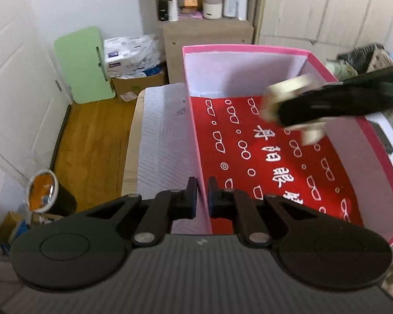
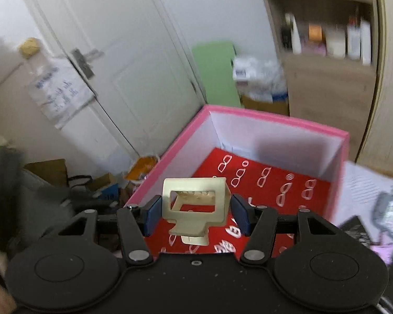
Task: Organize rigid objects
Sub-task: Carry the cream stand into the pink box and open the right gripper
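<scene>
1 pink box [image 1: 249, 48], 1 cream hair clip [image 2: 195, 206], 2 grippers [image 1: 202, 196].

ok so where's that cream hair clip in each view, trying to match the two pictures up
Left wrist view: the cream hair clip is blurred at upper right, held in the right tongs above the box.
Right wrist view: the clip sits at centre, gripped between the blue pads.
Shared landmark: the pink box with its red glasses-patterned floor.

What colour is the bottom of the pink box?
Red, with white glasses and characters printed on it; the left wrist view shows it best.
</scene>
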`<control>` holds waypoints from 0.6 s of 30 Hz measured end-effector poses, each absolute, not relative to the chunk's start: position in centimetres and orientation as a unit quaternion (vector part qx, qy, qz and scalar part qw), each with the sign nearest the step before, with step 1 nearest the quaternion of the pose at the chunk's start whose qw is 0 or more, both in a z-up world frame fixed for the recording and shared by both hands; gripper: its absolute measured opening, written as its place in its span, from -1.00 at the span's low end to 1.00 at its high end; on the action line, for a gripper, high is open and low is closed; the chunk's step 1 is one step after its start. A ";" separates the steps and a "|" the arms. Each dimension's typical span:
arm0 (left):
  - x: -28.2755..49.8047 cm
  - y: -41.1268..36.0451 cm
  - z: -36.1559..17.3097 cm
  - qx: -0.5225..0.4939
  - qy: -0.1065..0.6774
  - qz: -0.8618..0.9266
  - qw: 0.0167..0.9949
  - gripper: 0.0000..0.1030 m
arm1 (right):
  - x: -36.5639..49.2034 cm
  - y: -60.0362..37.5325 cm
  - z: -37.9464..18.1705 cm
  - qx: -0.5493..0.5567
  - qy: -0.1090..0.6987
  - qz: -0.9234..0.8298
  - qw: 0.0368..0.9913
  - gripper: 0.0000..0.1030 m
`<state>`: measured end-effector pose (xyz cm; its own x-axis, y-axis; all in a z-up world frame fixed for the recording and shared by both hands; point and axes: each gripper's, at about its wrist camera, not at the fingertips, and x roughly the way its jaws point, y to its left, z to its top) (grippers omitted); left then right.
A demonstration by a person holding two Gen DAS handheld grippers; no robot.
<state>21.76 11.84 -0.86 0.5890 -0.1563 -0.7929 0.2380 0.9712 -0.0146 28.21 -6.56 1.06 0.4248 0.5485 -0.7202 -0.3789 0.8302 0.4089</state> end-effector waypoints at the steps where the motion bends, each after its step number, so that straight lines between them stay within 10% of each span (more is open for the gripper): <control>1: 21.7 12.0 -0.9 0.038 0.438 -0.105 0.892 -0.87 | 29.2 -5.9 0.2 0.099 0.475 0.276 0.830 0.20; 18: 23.8 11.9 -1.8 0.019 0.454 -0.095 0.886 -0.86 | 34.0 -2.8 -4.5 0.145 0.528 0.184 0.816 0.36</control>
<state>23.83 11.86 -1.75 0.5694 -0.1515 -0.8080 0.1856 0.9812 -0.0532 34.03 -2.80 -4.53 0.3749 0.4542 -0.8081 -0.1478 0.8899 0.4316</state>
